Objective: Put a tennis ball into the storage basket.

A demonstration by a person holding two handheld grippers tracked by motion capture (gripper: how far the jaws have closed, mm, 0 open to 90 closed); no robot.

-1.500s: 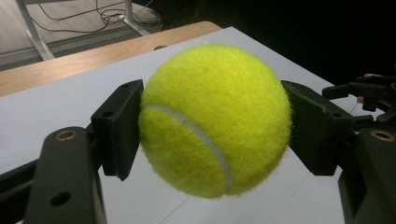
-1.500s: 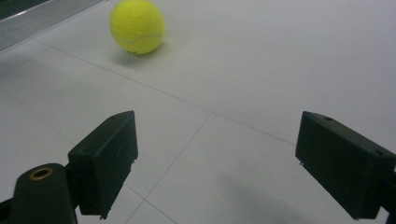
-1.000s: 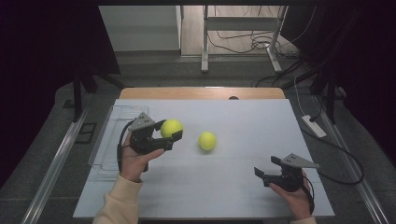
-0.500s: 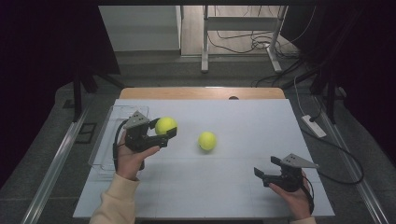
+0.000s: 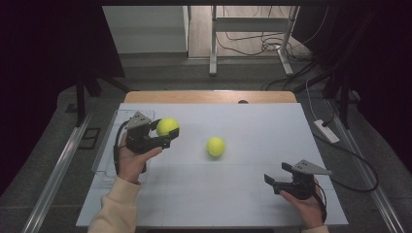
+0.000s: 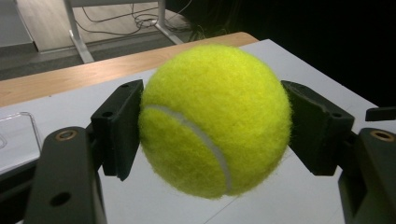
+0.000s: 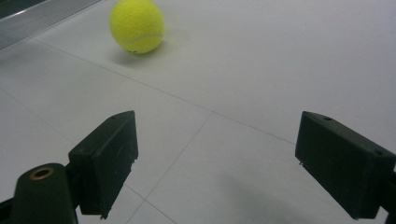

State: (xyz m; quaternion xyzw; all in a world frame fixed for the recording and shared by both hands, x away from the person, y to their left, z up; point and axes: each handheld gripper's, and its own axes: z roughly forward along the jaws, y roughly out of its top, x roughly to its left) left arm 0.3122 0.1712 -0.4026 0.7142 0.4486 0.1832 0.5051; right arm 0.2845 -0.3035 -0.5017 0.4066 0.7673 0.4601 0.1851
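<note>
High view, left gripper (image 5: 167, 135): it is at the left part of the white table (image 5: 243, 204), held up by the left hand (image 5: 130, 160); its jaws are closed on a yellow tennis ball (image 5: 167, 126).
High view, held ball: it sits between the two jaws, above the table and just beside a clear plastic tray (image 5: 108, 160) at the left edge.
High view, second ball (image 5: 215, 146): it lies on the table near the middle, apart from both grippers.
High view, right gripper (image 5: 274, 183): it is near the front right corner, in the right hand (image 5: 305, 206); the jaws stand wide and nothing is between them.
Left gripper view, left gripper (image 6: 215, 126): both black pads press on the sides of the tennis ball (image 6: 215, 119), one at each side.
Left gripper view, ball position: it is lifted off the table (image 6: 322, 70); the wooden edge of the table is behind it.
Right gripper view, right gripper (image 7: 219, 165): the two jaws are far apart, with bare table (image 7: 280, 60) between them.
Right gripper view, second ball (image 7: 137, 25): it rests on the table ahead of the jaws, toward the upper left, well apart from them.
</note>
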